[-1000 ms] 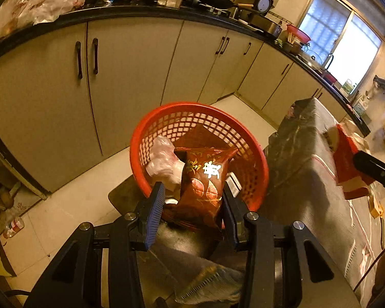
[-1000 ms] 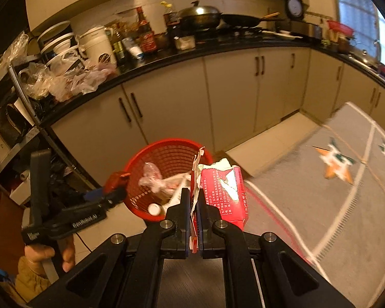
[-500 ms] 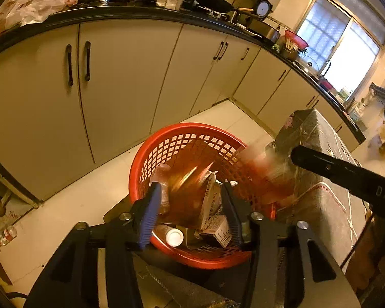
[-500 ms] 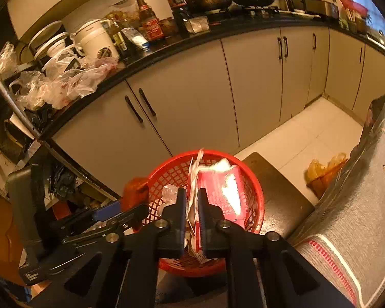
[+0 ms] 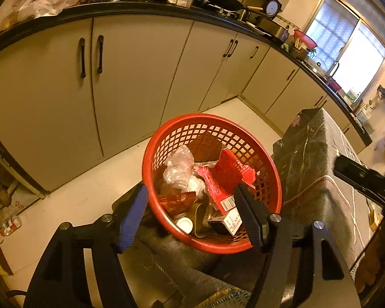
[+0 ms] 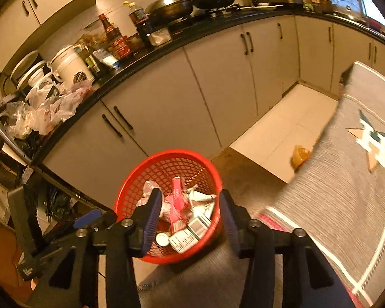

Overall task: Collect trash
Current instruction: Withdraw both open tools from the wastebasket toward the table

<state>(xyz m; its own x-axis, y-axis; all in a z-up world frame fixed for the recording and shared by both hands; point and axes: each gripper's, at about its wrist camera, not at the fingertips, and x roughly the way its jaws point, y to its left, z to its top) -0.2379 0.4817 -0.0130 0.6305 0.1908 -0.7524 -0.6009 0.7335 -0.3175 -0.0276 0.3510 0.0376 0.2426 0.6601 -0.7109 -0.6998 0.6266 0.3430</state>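
A red mesh basket (image 5: 172, 141) stands on a dark stool and holds trash: a red carton (image 5: 224, 177), a crumpled clear plastic bag (image 5: 179, 170), a brown snack bag (image 5: 177, 200) and small boxes. It also shows in the right wrist view (image 6: 141, 179), with the red carton (image 6: 177, 200) inside. My left gripper (image 5: 192, 213) is open and empty just above the basket's near rim. My right gripper (image 6: 190, 218) is open and empty over the basket. The left gripper shows at the lower left of the right wrist view (image 6: 87, 219).
Cream kitchen cabinets (image 5: 131, 77) run behind the basket under a black counter (image 6: 192, 36) with pots, bottles and plastic bags. A grey patterned cloth covers the table (image 6: 346, 192) to the right. An orange bag (image 6: 300, 154) lies on the tiled floor.
Both grippers opened. The snack bag left the left gripper and the red carton left the right gripper; both now lie in the basket.
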